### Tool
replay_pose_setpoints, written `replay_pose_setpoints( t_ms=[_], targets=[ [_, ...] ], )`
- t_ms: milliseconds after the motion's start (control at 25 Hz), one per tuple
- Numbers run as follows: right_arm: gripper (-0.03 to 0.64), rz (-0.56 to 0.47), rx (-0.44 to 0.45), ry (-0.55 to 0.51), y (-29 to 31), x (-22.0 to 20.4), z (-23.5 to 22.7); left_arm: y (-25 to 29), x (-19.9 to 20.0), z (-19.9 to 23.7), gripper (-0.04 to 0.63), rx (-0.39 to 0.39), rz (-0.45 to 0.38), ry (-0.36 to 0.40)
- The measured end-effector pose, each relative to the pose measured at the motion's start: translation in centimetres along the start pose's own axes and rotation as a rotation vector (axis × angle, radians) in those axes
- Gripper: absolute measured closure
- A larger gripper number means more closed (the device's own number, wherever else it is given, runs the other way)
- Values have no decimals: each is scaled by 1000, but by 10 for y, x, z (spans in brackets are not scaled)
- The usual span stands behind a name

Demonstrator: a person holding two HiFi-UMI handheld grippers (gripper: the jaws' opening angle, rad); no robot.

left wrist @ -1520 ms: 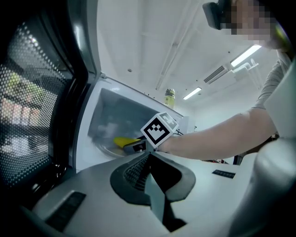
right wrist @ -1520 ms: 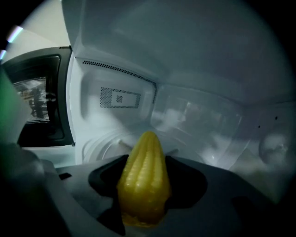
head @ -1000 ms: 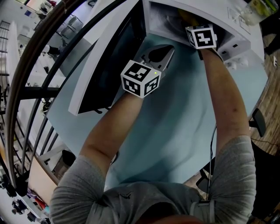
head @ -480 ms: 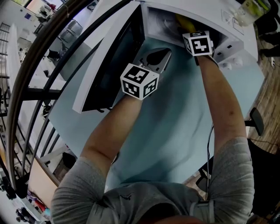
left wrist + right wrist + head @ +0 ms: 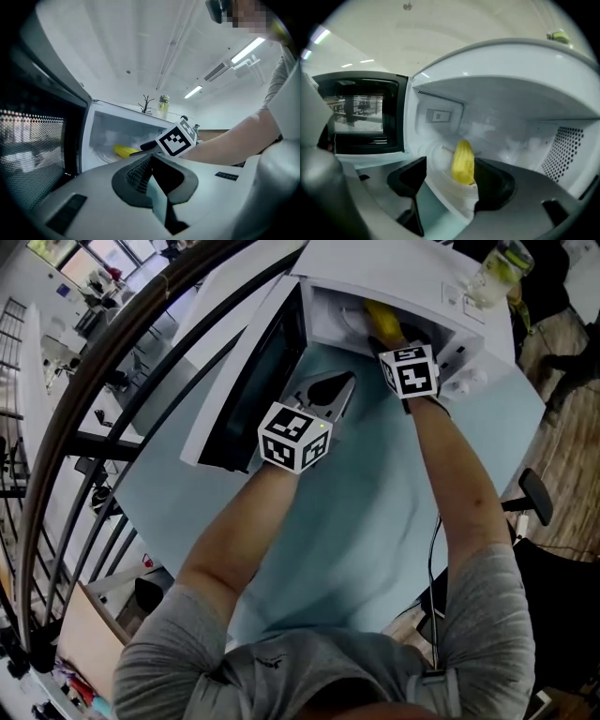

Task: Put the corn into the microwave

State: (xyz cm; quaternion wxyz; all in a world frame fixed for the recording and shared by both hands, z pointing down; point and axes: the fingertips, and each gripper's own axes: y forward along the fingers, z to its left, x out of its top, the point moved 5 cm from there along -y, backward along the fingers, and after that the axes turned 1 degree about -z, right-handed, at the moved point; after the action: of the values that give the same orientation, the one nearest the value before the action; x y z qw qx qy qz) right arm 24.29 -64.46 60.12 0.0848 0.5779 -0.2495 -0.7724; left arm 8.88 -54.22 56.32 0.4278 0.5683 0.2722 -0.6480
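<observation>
The yellow corn (image 5: 382, 320) lies inside the open white microwave (image 5: 403, 277), on its round turntable (image 5: 440, 164). In the right gripper view the corn (image 5: 463, 161) sits just beyond my right gripper (image 5: 451, 183). Its jaws have just been opening and now stand wide, neither pad pressing on the corn. In the head view the right gripper (image 5: 392, 343) is at the cavity's mouth. My left gripper (image 5: 347, 381) hovers over the table in front of the door, shut and empty. From the left gripper (image 5: 151, 171) I see the corn (image 5: 125, 151) and the right gripper's marker cube (image 5: 177, 139).
The microwave door (image 5: 253, 381) hangs open to the left, its dark mesh window (image 5: 361, 112) facing both grippers. A green-topped bottle (image 5: 497, 268) stands on the microwave. The pale blue table (image 5: 375, 512) stretches toward me. Chairs and railings surround it.
The right gripper has drawn back from the cavity with its jaws spread wider, and more of the corn shows inside. The left gripper shifted slightly up toward the door.
</observation>
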Motion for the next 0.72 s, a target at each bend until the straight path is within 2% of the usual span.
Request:
replay_pose_setpoints(
  t_ms=[200, 720],
  targets=[
    [307, 4, -6, 65, -31, -5, 4, -18, 4, -26, 577, -18, 16, 11],
    [308, -4, 8, 163, -145, -12, 35, -97, 51, -76, 577, -17, 3, 34]
  ],
)
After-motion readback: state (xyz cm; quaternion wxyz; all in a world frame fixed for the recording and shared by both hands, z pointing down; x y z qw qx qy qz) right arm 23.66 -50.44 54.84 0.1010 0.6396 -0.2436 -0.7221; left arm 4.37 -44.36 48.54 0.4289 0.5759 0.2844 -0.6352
